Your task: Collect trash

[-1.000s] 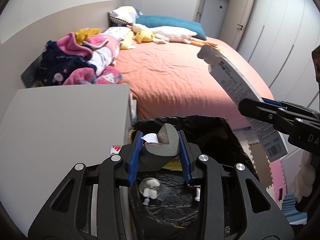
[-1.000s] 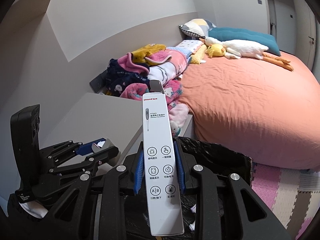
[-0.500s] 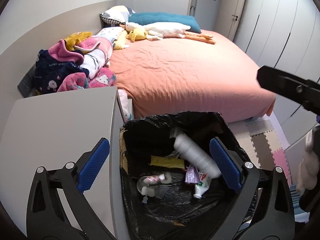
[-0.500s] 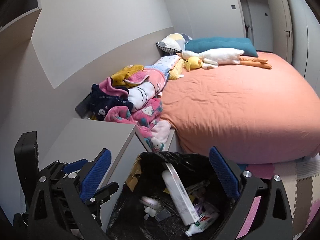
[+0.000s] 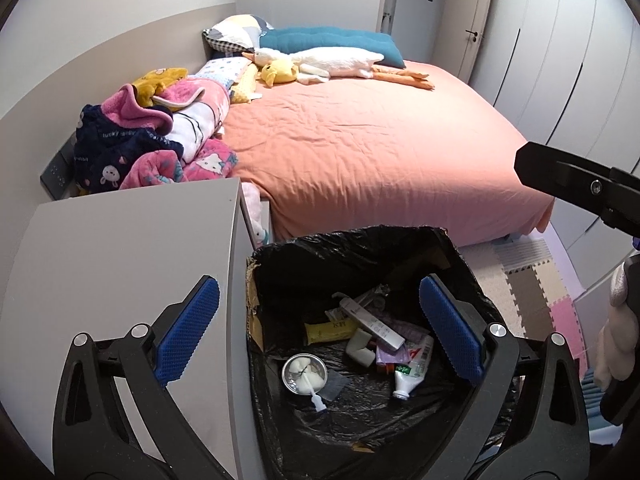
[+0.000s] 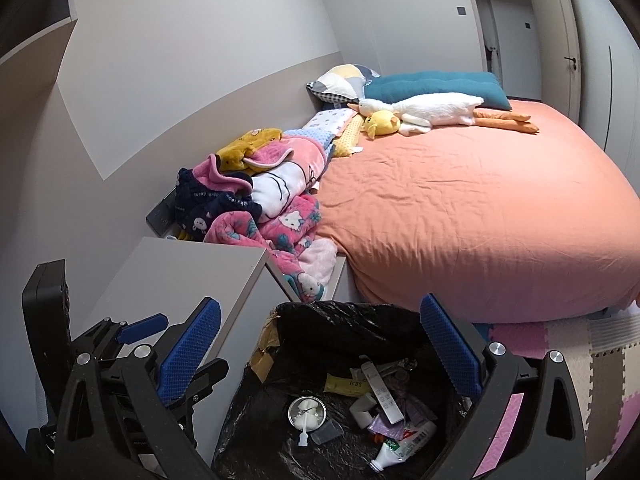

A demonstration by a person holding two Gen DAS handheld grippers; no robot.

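Note:
A bin lined with a black bag point(image 5: 276, 252) point(image 6: 320, 312) stands beside a grey nightstand. In it lie a long white thermometer box point(image 5: 372, 322) point(image 6: 382, 394), a grey foam piece point(image 5: 360, 346) point(image 6: 366, 404), a small plastic bottle point(image 5: 412, 372) point(image 6: 400, 448), a yellow wrapper point(image 5: 330, 330) and a round foil cup point(image 5: 304, 372) point(image 6: 307, 412). My left gripper point(image 5: 318, 330) is open and empty above the bin. My right gripper point(image 6: 318, 352) is open and empty above it too. The right gripper's fingers point(image 5: 568, 176) show at the right edge of the left wrist view.
The grey nightstand point(image 5: 120, 256) point(image 6: 192, 276) is left of the bin. A bed with an orange sheet point(image 5: 380, 148) lies behind, with piled clothes point(image 5: 152, 140) and plush toys point(image 5: 320, 64). Foam floor mats point(image 5: 536, 292) lie on the right, wardrobe doors beyond.
Both grippers opened. The foam piece dropped from the left one and the thermometer box from the right one; both now lie in the bin. Both grippers rose a little.

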